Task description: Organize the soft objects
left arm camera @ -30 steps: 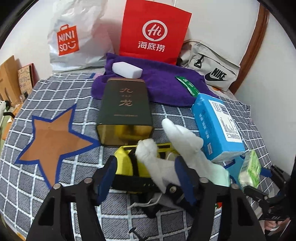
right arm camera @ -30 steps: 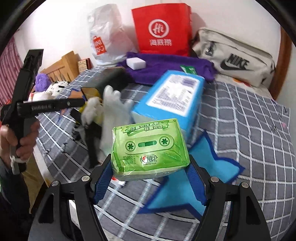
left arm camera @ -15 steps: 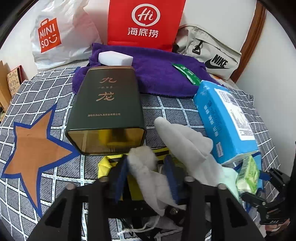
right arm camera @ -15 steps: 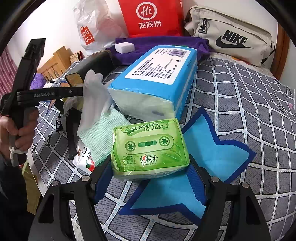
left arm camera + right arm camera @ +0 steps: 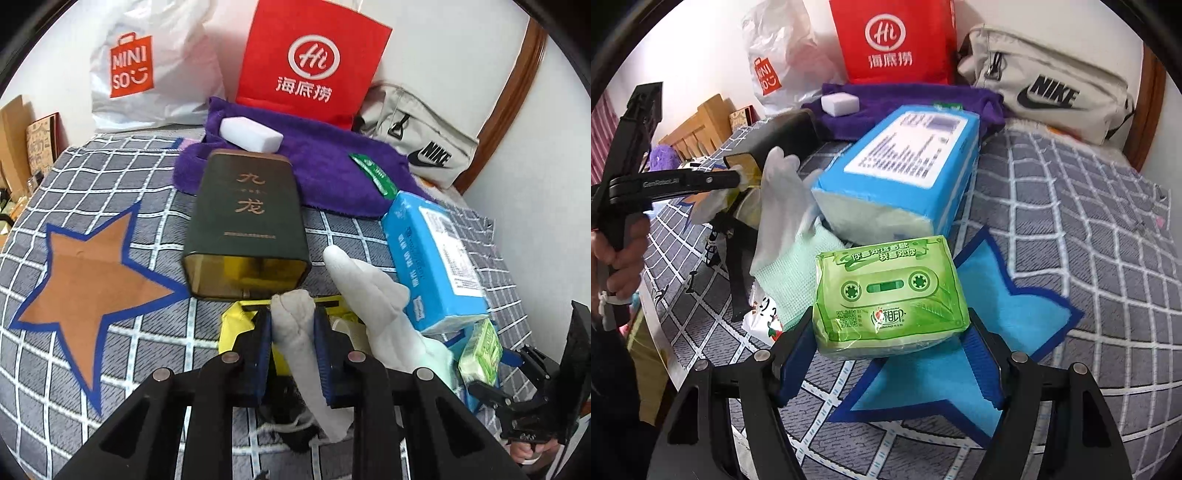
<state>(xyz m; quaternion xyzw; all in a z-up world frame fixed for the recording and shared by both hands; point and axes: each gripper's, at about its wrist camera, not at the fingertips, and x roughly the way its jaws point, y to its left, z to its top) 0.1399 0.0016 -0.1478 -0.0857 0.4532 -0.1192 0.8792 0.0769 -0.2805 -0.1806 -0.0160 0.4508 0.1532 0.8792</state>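
Left claw (image 5: pixel 292 350) is closing on a finger of the limp, light white glove (image 5: pixel 369 295); right claw (image 5: pixel 888 360) holds the soft, compressible green tissue pack (image 5: pixel 890 295) by its sides.

In my left wrist view the tin (image 5: pixel 246 225) lies at centre frame on the bedspread (image 5: pixel 110 184), with the star patch (image 5: pixel 88 280) to its left and the tissue block (image 5: pixel 432 254) to its right. Behind the tin, the towel (image 5: pixel 332 173) carries a small bar (image 5: pixel 251 134), perhaps soap. Two bags (image 5: pixel 314 62) stand along the top edge.
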